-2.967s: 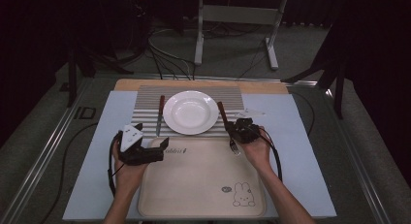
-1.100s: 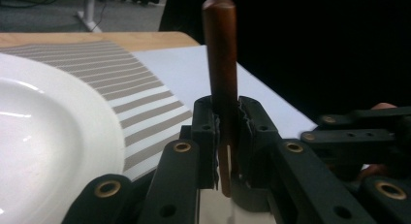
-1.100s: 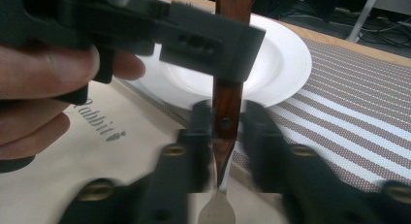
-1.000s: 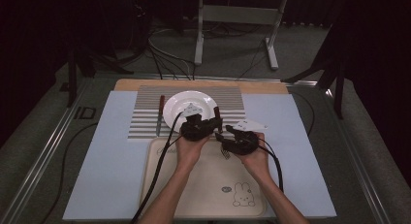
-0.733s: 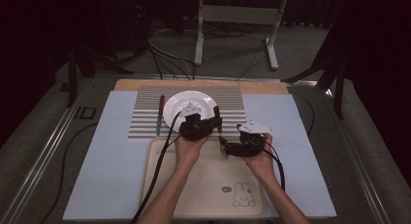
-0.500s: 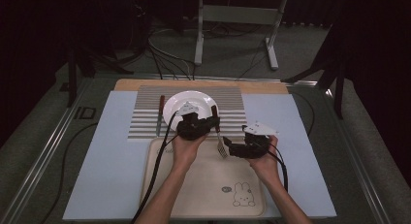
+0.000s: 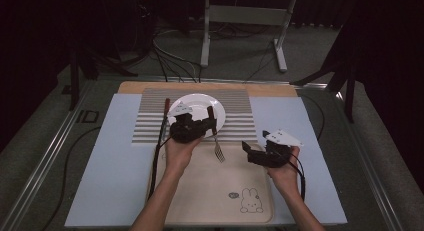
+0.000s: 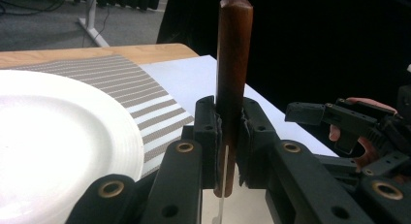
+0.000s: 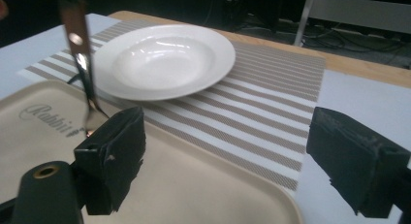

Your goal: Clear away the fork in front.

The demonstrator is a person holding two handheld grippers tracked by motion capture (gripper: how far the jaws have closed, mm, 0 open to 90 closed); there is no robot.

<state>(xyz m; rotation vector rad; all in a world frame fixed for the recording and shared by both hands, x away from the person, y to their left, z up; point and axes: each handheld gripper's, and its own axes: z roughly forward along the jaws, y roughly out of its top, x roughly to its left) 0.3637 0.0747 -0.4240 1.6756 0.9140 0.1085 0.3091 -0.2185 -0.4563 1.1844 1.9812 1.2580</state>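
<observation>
My left gripper (image 7: 209,124) is shut on the brown wooden handle of a fork (image 7: 218,152), held over the near edge of the white plate (image 7: 196,102). The tines hang down over the beige tray (image 7: 215,191). In the left gripper view the handle (image 8: 233,54) stands upright between the pads of that gripper (image 8: 228,132). My right gripper (image 7: 248,152) is to the right, above the tray's right edge. Its jaws have just been opening and stand wide in its own view (image 9: 232,151), with nothing between them. The fork (image 9: 82,64) hangs at that view's left.
The plate (image 9: 165,59) rests on a striped placemat (image 7: 250,121) on a pale blue sheet. A knife (image 7: 165,116) with a brown handle lies left of the plate. The tray (image 9: 145,185) bears a rabbit print. Cables and a metal stand lie beyond the table.
The right gripper held the fork beside the plate. The left gripper came over and closed on the handle, and the right let go and drew away to the right. The left lifted the fork slightly.
</observation>
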